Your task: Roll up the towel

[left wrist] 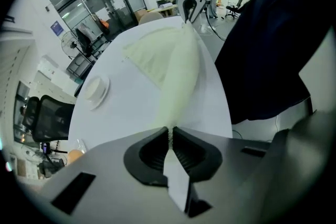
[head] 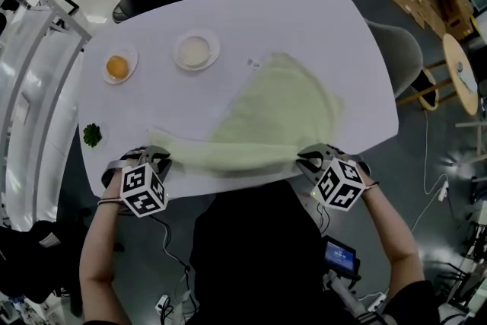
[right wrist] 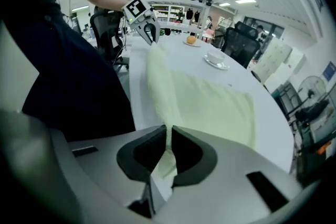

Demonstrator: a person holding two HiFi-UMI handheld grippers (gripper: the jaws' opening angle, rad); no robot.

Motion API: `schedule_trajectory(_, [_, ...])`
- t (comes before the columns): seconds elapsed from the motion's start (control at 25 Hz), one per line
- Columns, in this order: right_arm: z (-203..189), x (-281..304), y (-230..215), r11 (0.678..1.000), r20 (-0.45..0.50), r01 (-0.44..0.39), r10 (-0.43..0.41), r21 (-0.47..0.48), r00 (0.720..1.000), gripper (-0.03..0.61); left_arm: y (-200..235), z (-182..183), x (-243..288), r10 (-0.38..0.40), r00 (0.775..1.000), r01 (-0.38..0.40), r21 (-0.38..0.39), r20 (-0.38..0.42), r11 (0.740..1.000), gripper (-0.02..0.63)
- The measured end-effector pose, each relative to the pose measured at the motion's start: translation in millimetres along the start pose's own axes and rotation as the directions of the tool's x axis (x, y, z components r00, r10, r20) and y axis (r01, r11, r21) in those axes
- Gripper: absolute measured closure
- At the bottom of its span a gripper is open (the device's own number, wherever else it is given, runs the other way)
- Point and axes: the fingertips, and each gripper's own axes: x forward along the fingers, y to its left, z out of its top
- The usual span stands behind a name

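A white table (head: pixel 335 34) held a pale towel (head: pixel 281 110); left of the towel sat a plate (head: pixel 180 51), a dish (head: pixel 133 62) and a green sprig (head: pixel 92 135).

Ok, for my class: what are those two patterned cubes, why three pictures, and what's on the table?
No robot: a person holds a two-jaw gripper in each hand; the cubes belong to them. One picture looks down from the person's head; the others come from a camera on each gripper, looking along its jaws. On the white table lie a pale green towel, a dish with something orange, a white dish and a green sprig. The left gripper and right gripper each pinch the towel's near edge, jaws shut on it.
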Motion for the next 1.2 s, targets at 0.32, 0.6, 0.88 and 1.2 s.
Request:
schedule_trajectory(0.32, [6,15,-70,0.997,0.001,0.026,-0.026,0.069,1.0,0.532,69,15,20,0.049,0.999,-0.048,-0.084,0.019,0.995,0.58])
schedule_trajectory(0.6, [-6,47,-99,0.992,-0.057,0.045,-0.038,0.117,0.998,0.526,101,16,55,0.065,0.996,-0.069,-0.068,-0.061,0.995,0.578])
schedule_trajectory(0.88, [-23,73,-112,0.985,-0.12,0.07,-0.051,0.158,0.991,0.507,107,14,84,0.097,0.988,-0.094,0.028,-0.122,0.995,0.578])
schedule_trajectory(1.2, [-14,41,-133,0.97,-0.072,0.194,-0.185,0.149,0.98,0.408,120,19,65,0.174,0.982,-0.172,0.029,-0.074,0.985,0.5])
